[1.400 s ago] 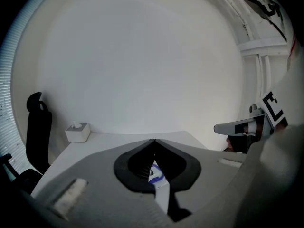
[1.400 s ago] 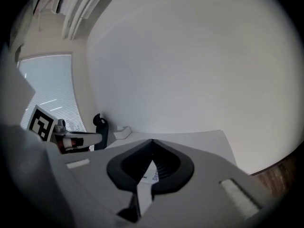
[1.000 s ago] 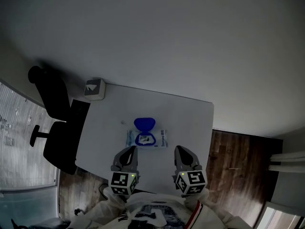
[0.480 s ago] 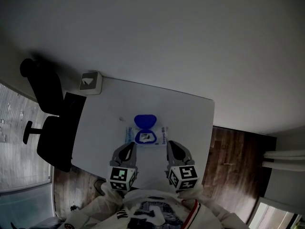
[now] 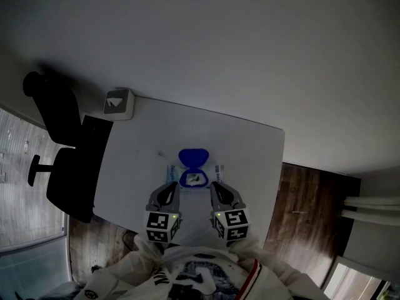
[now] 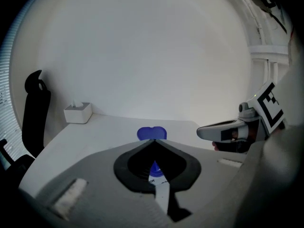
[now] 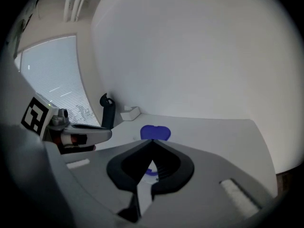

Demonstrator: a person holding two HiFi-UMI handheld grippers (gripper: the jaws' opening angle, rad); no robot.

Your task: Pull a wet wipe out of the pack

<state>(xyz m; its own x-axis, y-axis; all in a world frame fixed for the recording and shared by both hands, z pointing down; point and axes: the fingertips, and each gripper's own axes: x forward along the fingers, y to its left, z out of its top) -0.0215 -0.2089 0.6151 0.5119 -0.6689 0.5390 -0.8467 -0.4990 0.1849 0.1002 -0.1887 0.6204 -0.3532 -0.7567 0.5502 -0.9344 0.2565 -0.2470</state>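
Note:
A wet wipe pack [image 5: 192, 178] lies flat in the middle of the white table [image 5: 250, 149]. Its blue lid [image 5: 192, 157] is flipped open toward the far side. The same lid [image 6: 152, 133] shows beyond the left jaw tips, and the lid [image 7: 155, 132] also stands beyond the right jaw tips. My left gripper [image 5: 169, 189] hovers just short of the pack's near left corner, jaws shut and empty. My right gripper [image 5: 217, 187] hovers at the pack's near right corner, also shut with nothing between its fingers. In the left gripper view the right gripper [image 6: 223, 131] shows at the right.
A white box [image 5: 117, 103] stands at the table's far left corner. A black office chair [image 5: 62, 149] is beside the table's left edge. Wooden floor [image 5: 306, 211] lies past the right edge. A window blind [image 7: 52, 80] is in the right gripper view.
Both grippers have moved forward and down toward the pack. The right one has also shifted left, closing the gap between the two. Both stayed shut.

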